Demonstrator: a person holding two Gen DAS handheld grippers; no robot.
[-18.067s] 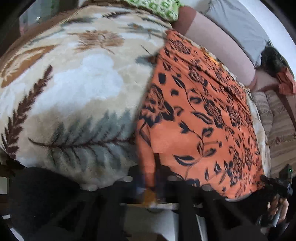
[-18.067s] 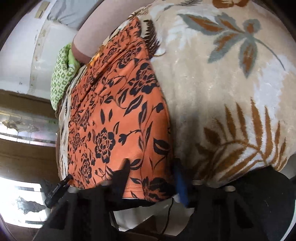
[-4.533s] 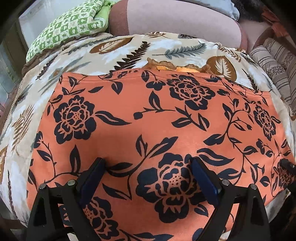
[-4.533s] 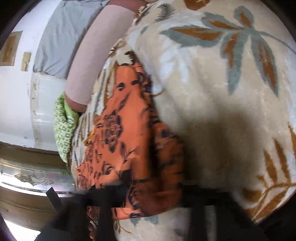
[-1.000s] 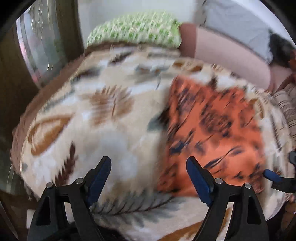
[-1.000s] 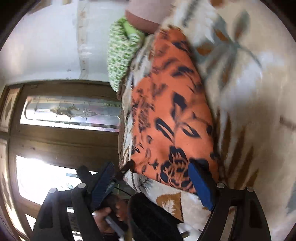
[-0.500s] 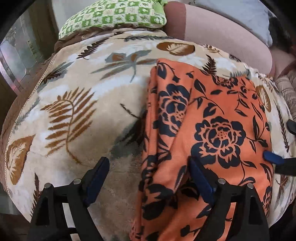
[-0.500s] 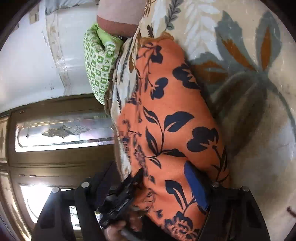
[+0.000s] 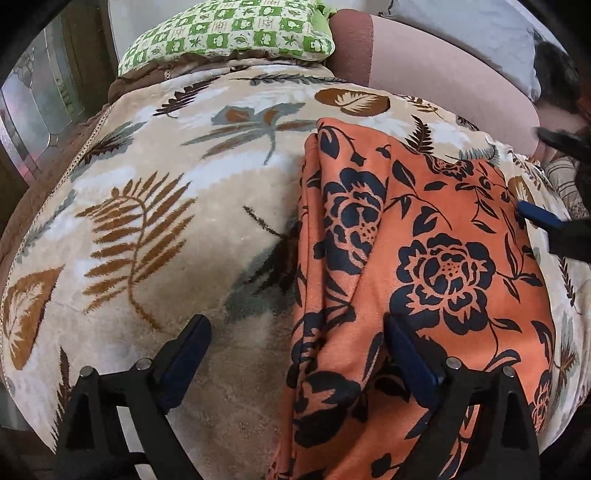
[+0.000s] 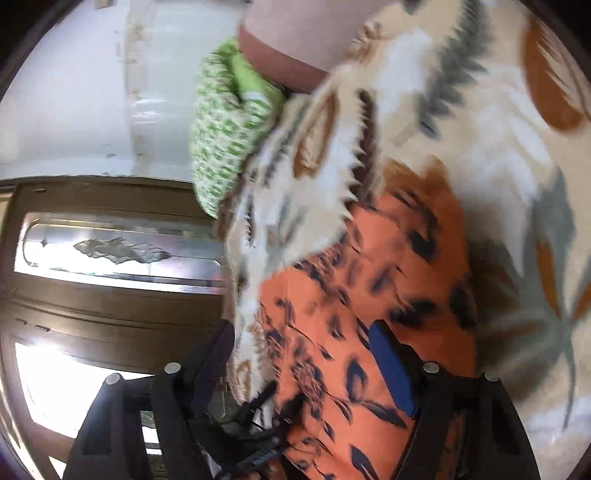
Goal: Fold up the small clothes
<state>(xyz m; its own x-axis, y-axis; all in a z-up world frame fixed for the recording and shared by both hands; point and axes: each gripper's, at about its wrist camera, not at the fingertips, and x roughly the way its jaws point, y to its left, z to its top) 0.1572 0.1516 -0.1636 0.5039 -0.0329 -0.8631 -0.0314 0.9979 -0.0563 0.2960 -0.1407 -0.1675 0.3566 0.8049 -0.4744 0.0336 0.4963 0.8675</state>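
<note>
From the left wrist, the left gripper (image 9: 295,354) is hanging released, its jaws just widened, over the edge of the folded orange cloth (image 9: 424,266) lying on the leaf-print blanket (image 9: 166,221) below a green pillow (image 9: 229,33). From the right wrist, blurred, the right gripper (image 10: 303,365) is standing released above the same cloth (image 10: 369,295).

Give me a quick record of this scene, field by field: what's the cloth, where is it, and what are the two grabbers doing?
garment: orange cloth with black flowers, folded into a narrow strip
surface: leaf-patterned blanket
left gripper: jaws have just been opening; they straddle the cloth's left edge, not pinching it
right gripper: jaws apart over the cloth's other side; view blurred
background: green checked pillow
</note>
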